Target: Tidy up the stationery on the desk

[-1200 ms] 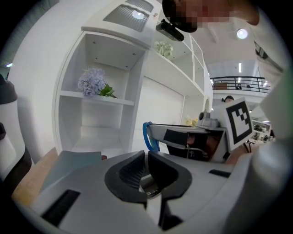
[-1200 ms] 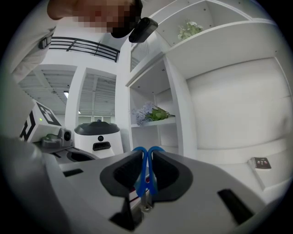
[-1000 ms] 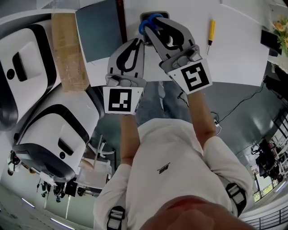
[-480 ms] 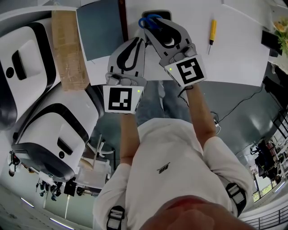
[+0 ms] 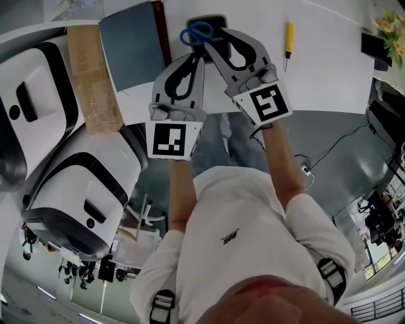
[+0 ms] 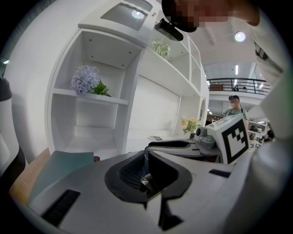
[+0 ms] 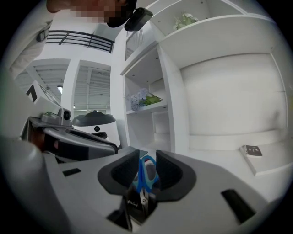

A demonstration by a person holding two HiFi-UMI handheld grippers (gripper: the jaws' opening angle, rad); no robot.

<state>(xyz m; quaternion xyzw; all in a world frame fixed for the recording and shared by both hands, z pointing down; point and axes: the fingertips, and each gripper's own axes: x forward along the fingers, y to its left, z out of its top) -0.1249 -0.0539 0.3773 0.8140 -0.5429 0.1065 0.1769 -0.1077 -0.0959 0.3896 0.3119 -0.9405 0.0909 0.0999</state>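
Right fingers (image 7: 168,169): your right gripper (image 7: 146,160) has just sprung wide and eased in a touch. The pads stand apart on either side of the blue handles and, as far as I can see, do not clamp them.
Scissors (image 7: 145,173): they are between those jaws, blue loops toward you, at the dark holder (image 5: 214,19) on the far side of the desk (image 5: 329,69). Whether the blades sit fully in the holder I cannot tell.
Left fingers: your left gripper (image 6: 146,153) has its jaws together on nothing, just beside the right one.
Step in hand: letting go of the scissors at the holder, I judge.
Next move: draw your right gripper straight back so the pads do not snag the loops and tip the scissors out. Then go for the yellow-handled tool (image 5: 288,39), which lies well apart to the right.
Also out: the grey-blue notebook (image 5: 130,44), left of the holder.
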